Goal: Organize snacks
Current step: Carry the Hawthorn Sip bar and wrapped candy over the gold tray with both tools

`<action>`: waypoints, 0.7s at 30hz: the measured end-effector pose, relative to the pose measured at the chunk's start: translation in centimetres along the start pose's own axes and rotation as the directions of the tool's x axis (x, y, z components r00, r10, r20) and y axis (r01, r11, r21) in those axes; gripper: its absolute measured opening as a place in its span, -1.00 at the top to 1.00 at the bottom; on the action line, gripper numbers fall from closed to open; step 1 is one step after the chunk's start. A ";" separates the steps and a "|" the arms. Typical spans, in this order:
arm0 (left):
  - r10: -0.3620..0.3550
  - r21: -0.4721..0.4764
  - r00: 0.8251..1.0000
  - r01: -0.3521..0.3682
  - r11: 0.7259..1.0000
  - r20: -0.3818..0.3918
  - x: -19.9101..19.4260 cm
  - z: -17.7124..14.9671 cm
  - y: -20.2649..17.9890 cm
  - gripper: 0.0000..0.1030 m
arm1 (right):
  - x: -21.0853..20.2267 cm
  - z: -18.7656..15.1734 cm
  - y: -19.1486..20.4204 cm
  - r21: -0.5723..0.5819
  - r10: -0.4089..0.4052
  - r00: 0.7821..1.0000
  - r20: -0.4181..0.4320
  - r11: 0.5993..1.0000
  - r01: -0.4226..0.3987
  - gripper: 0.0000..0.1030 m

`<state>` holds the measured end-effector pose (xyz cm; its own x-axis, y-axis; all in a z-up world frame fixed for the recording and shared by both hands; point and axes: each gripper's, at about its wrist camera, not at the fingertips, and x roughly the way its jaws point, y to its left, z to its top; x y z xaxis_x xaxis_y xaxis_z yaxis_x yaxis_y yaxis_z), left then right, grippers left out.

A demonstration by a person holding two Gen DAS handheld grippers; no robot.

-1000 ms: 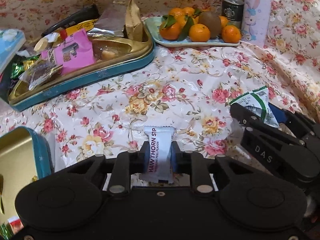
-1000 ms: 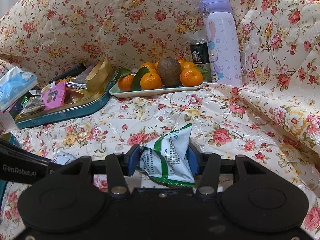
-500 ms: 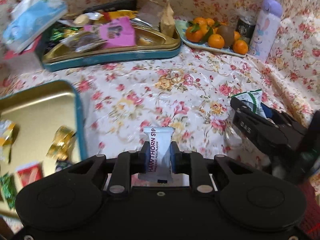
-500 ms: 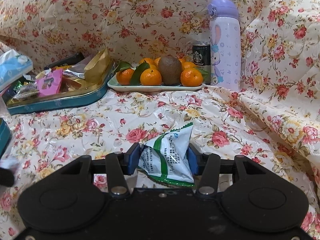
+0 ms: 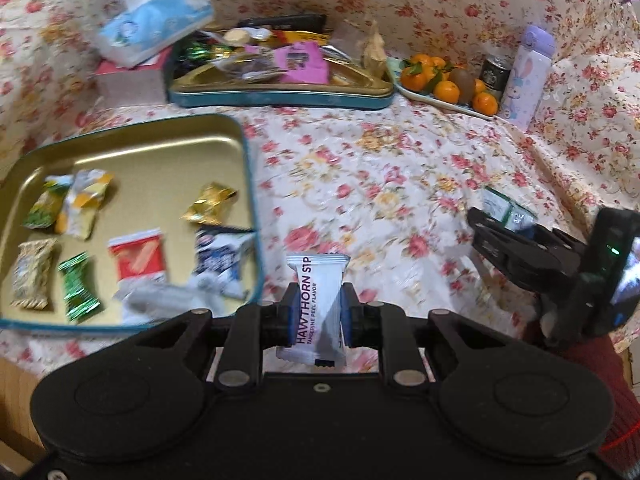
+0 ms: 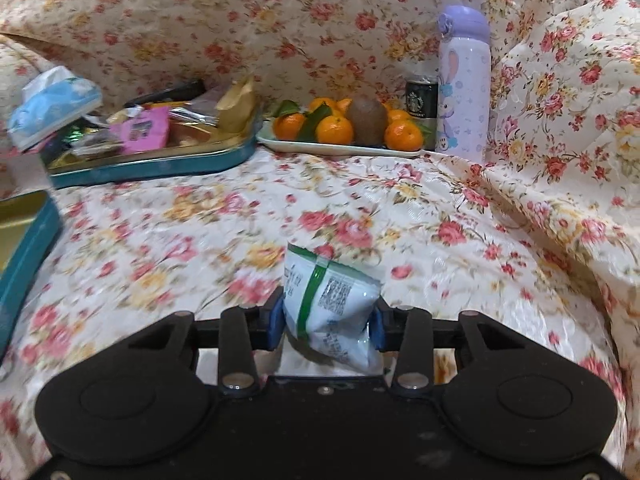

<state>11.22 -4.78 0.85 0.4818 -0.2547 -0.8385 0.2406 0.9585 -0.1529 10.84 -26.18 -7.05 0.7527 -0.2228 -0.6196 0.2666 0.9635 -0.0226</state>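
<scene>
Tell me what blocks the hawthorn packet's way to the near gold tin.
Nothing visible does. The left tongs hold the hawthorn packet just right of the near tin; only its low teal rim lies between, with bare floor among the snacks.

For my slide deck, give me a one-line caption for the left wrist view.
Left gripper clamps a white hawthorn snack packet beside a gold-lined teal tin tray of wrapped sweets.

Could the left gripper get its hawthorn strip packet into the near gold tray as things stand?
Probably yes: the left gripper, shut on the hawthorn strip packet, sits just right of the near gold tray, nothing between them.
</scene>
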 end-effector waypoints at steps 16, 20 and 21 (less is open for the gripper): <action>-0.002 -0.007 1.000 0.002 1.000 0.000 -0.2 -1.6 0.8 0.48 | -4.6 0.3 1.1 0.059 0.147 0.986 0.073 0.987 -0.151 0.21; -0.011 0.012 1.000 0.011 1.000 0.004 -0.5 -1.7 0.4 0.48 | -5.9 0.3 1.7 0.060 0.193 0.979 0.058 0.979 -0.196 0.21; -0.011 0.018 1.000 0.011 1.000 0.003 -0.6 -1.8 0.3 0.48 | -6.3 0.2 2.0 0.057 0.205 0.977 0.052 0.977 -0.207 0.21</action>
<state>9.47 -4.08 0.35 0.4814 -0.2652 -0.8354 0.2605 0.9534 -0.1525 6.76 -22.93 -3.05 0.8218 -0.0285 -0.5691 0.1386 0.9788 0.1511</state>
